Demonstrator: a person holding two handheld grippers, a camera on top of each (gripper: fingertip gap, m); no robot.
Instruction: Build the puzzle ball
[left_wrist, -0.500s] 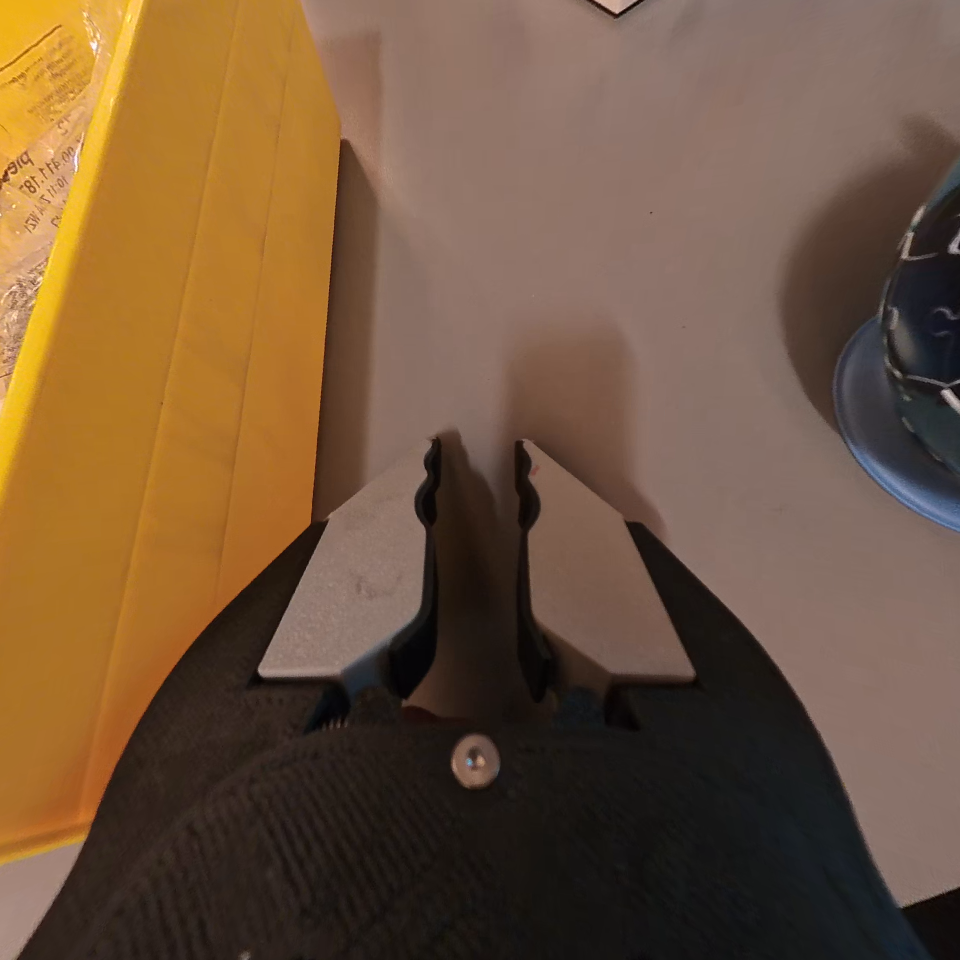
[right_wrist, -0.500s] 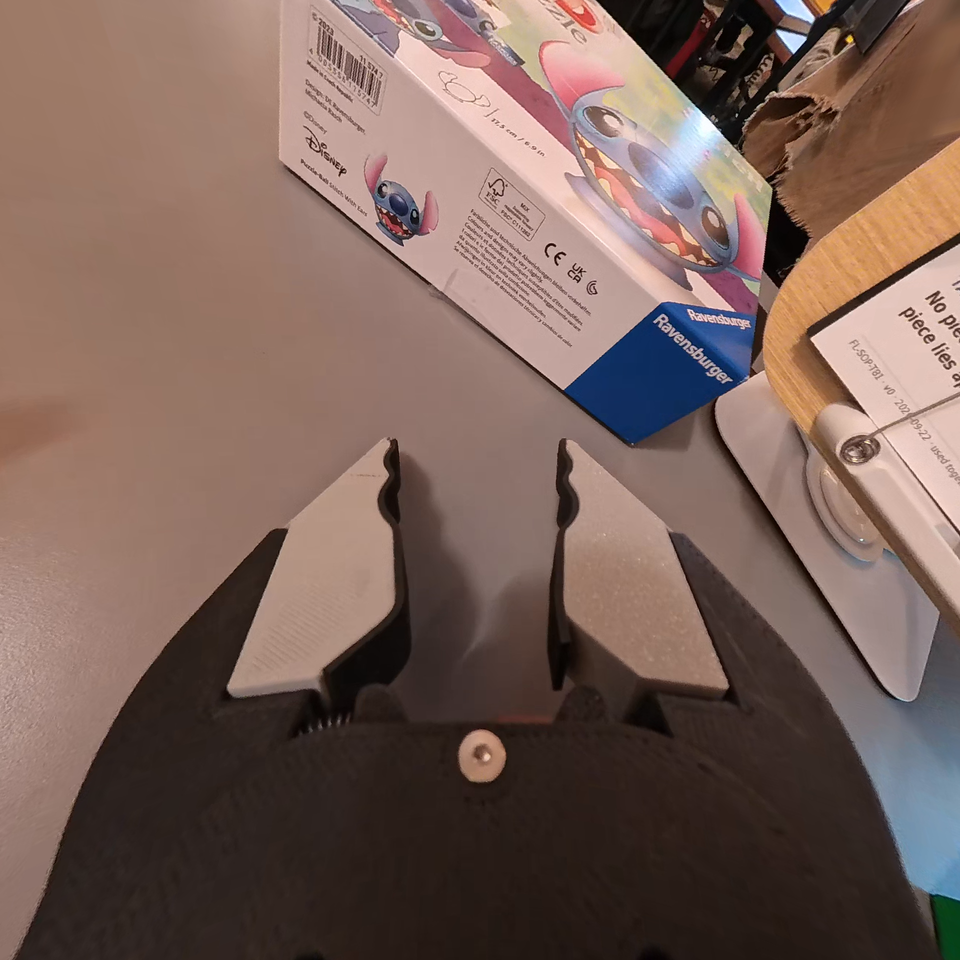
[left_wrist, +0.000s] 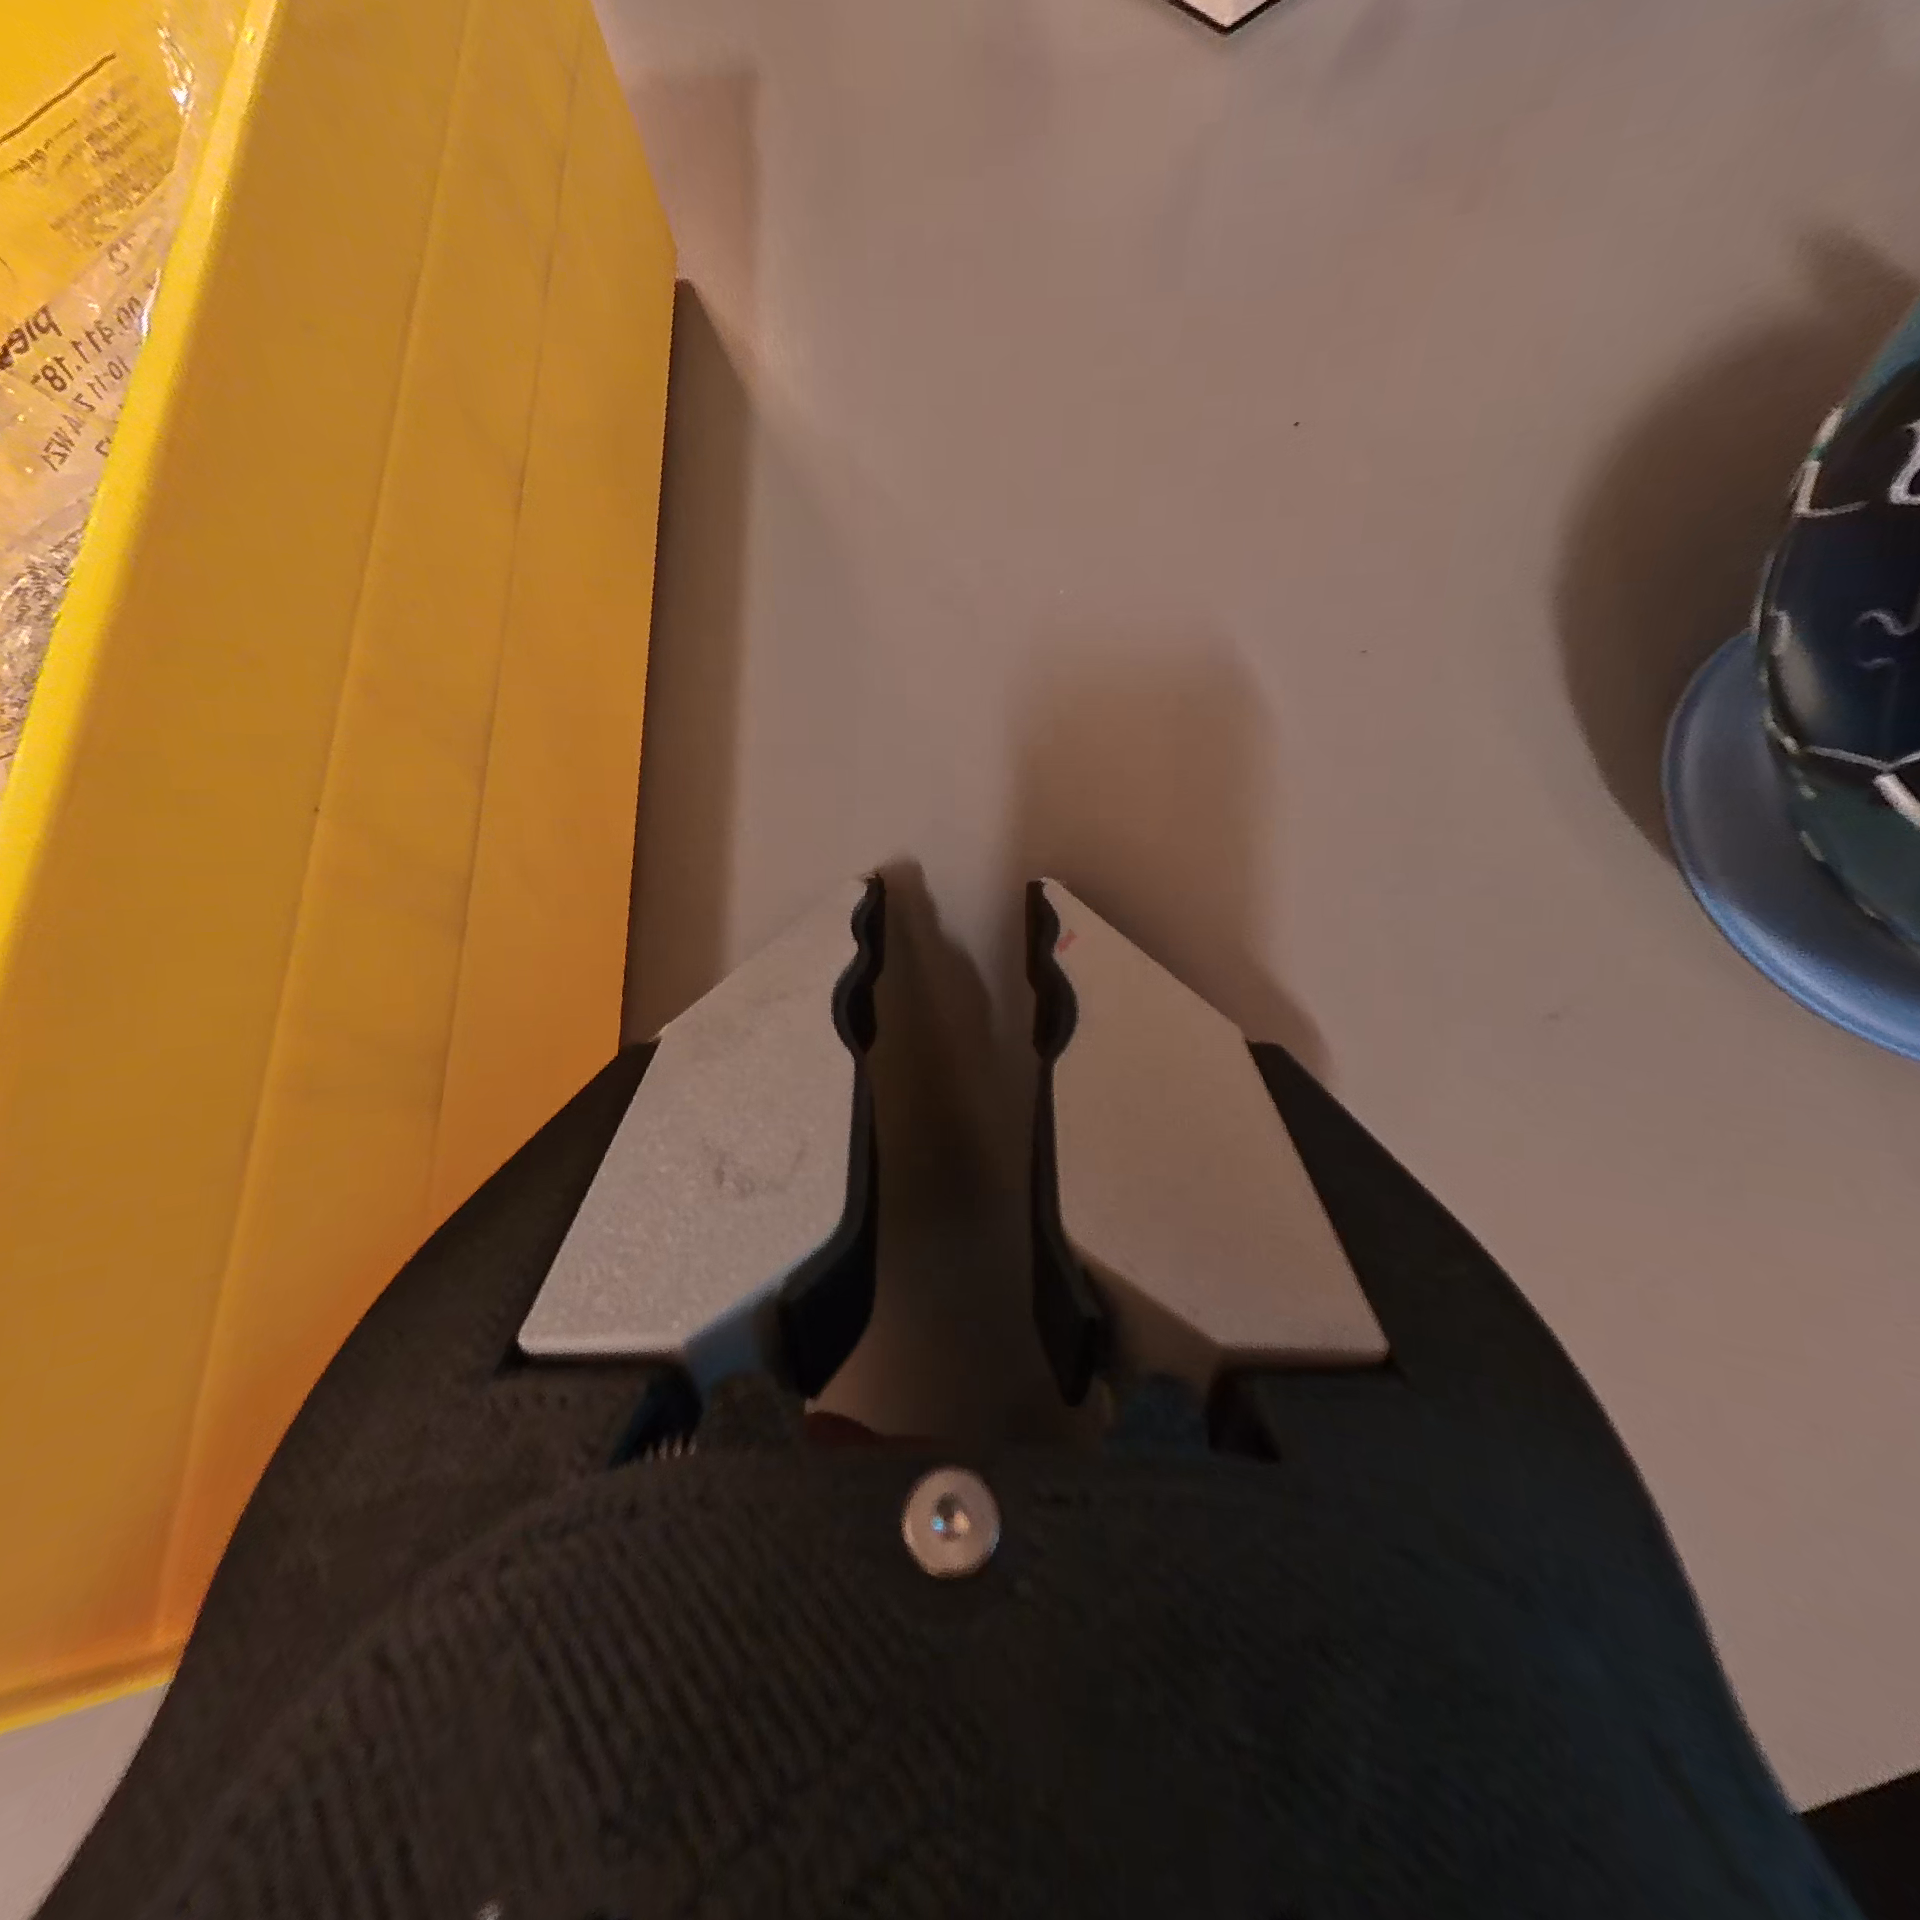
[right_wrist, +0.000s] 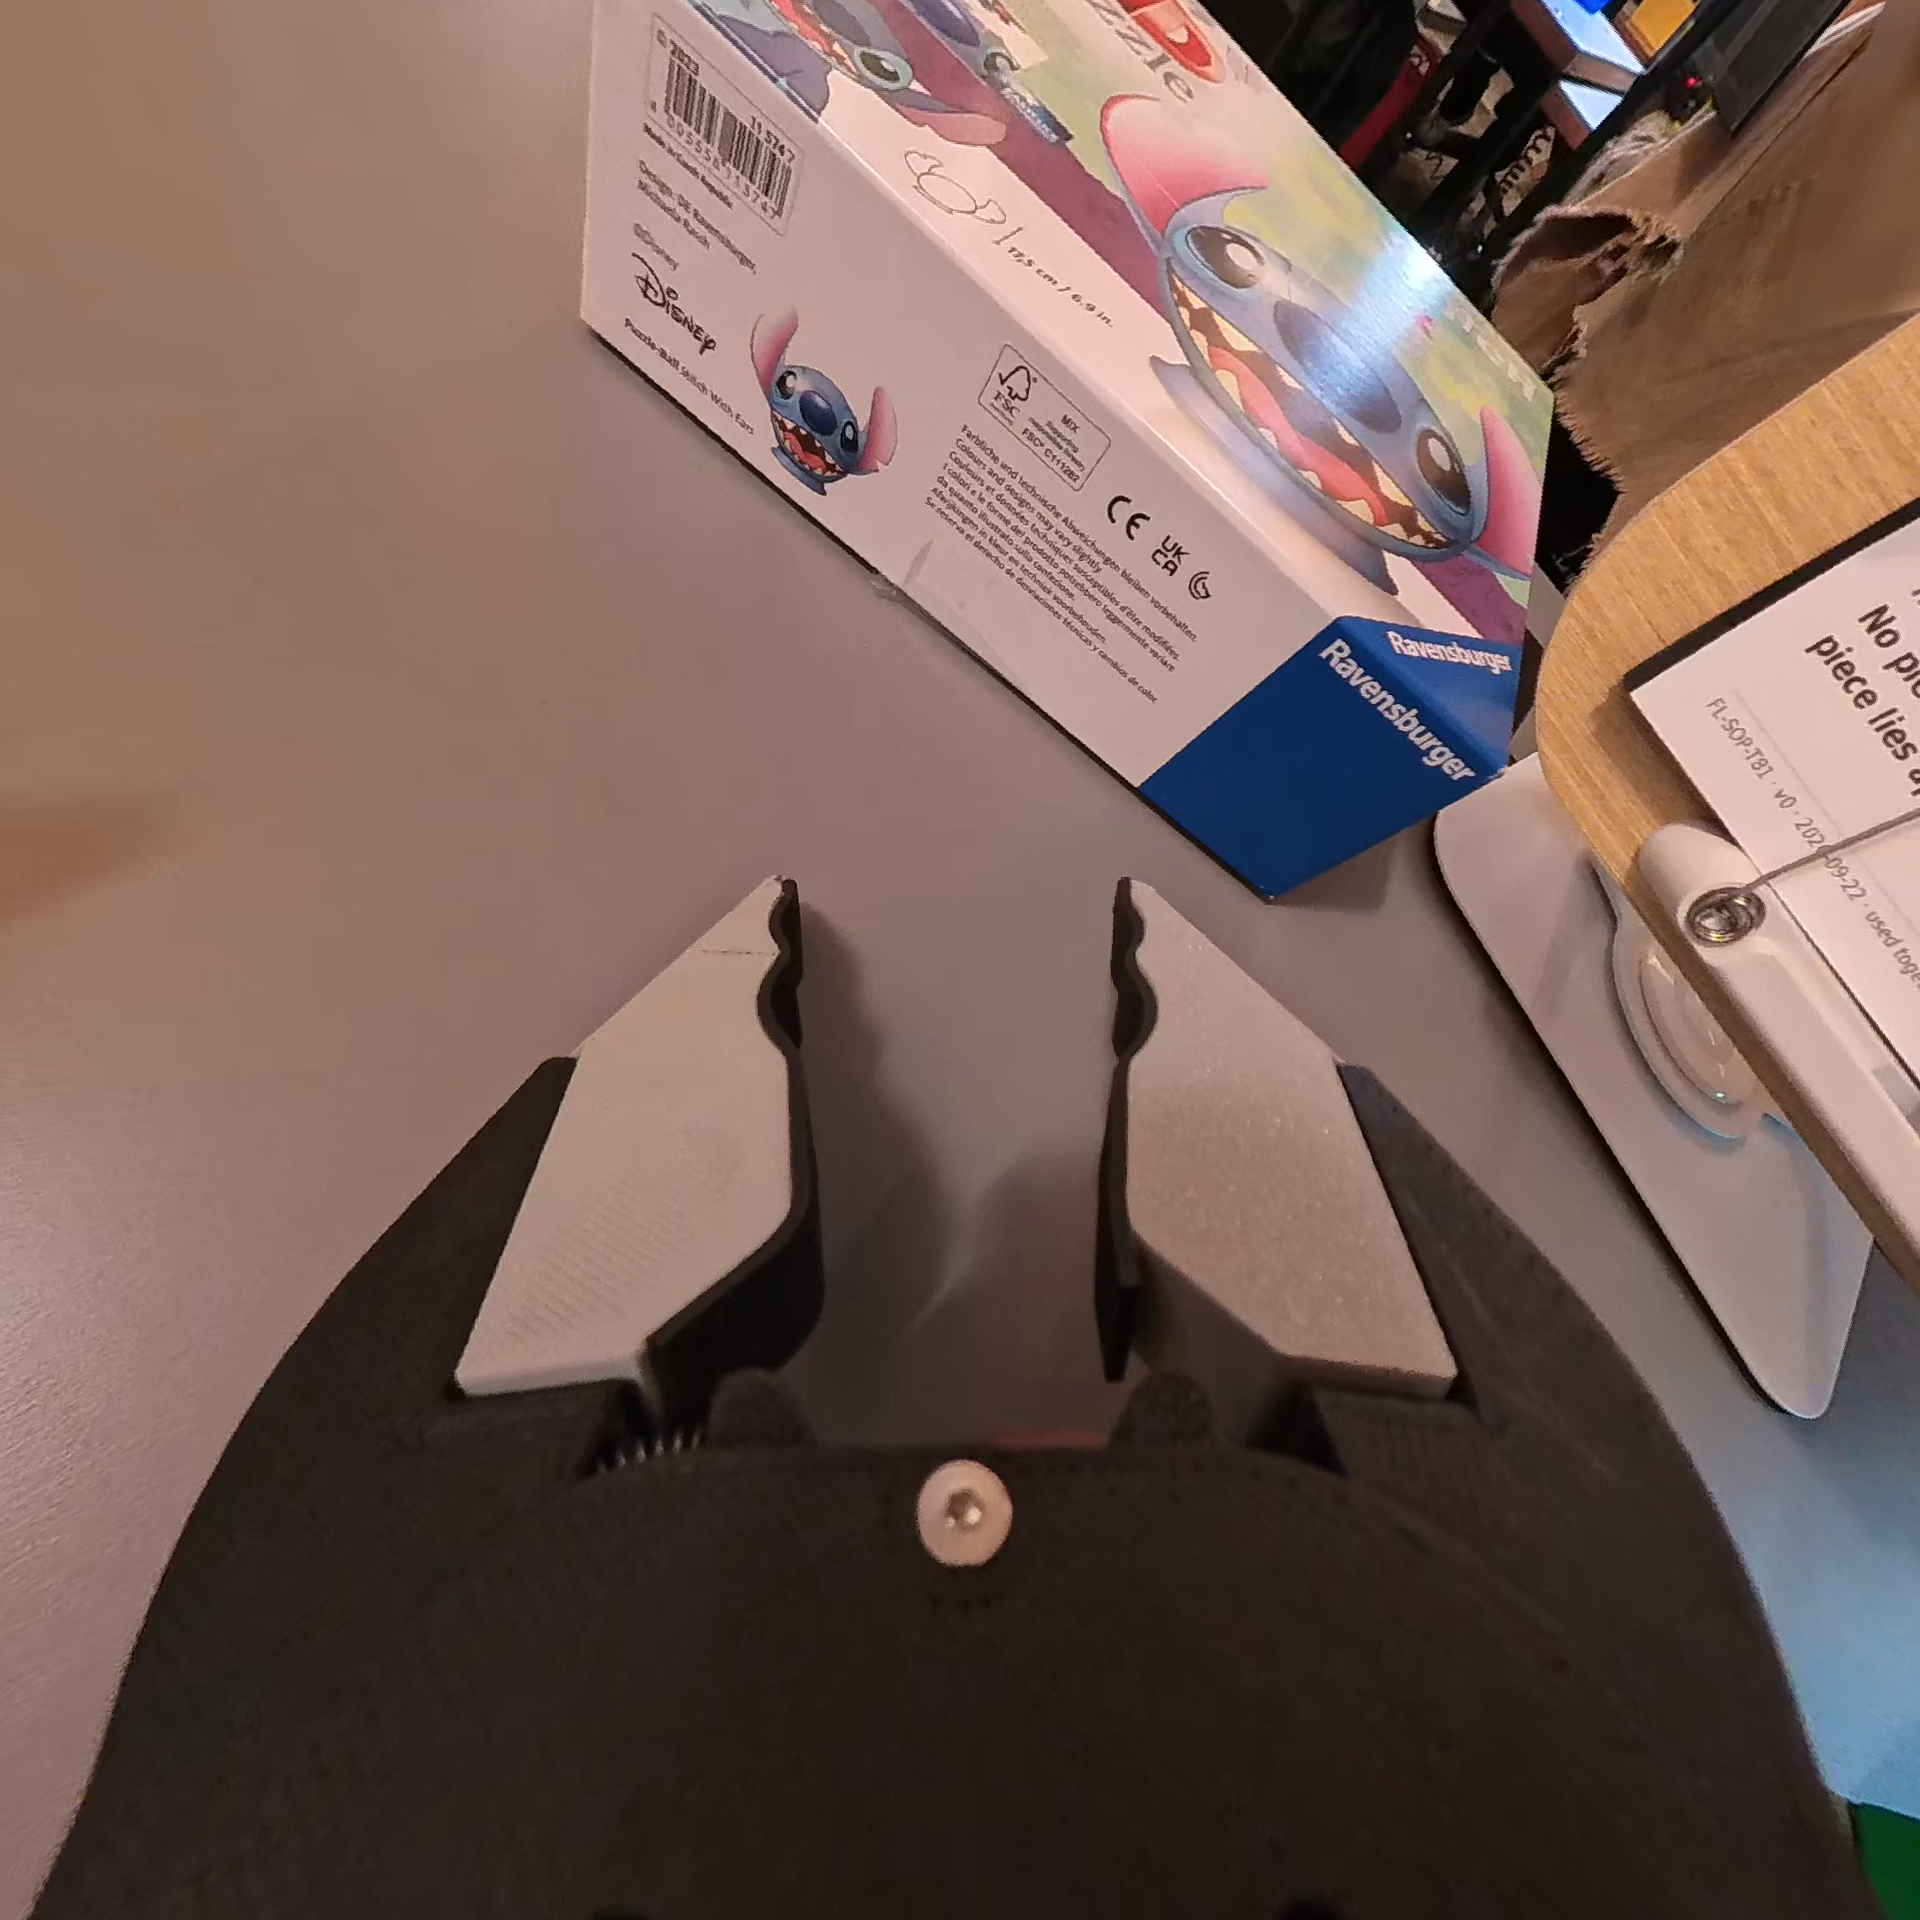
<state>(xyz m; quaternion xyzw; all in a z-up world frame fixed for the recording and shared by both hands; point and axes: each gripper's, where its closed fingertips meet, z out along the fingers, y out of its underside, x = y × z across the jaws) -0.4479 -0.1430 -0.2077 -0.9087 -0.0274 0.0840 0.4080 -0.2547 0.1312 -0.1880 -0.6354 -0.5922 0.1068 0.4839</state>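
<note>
A: Gripper status?
B: Left gripper (left_wrist: 954, 899) parted, empty, over the table (left_wrist: 1143, 436). Right gripper (right_wrist: 956, 899) parted wider, empty.
A: Containers?
B: Yellow bin (left_wrist: 343, 727) left of the left gripper, holding a clear bag (left_wrist: 62, 291). Puzzle box (right_wrist: 1039, 416) closed, beyond the right gripper.
A: Ball?
B: Ball (left_wrist: 1839, 727) on blue stand (left_wrist: 1745, 894), far right.

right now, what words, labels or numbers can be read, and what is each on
I won't quote writing; these bear it.
Puzzle box: print, logos, barcode on its white side.
White sheet on the wooden board: black print.
Clear bag in the yellow bin: blurred print.
</note>
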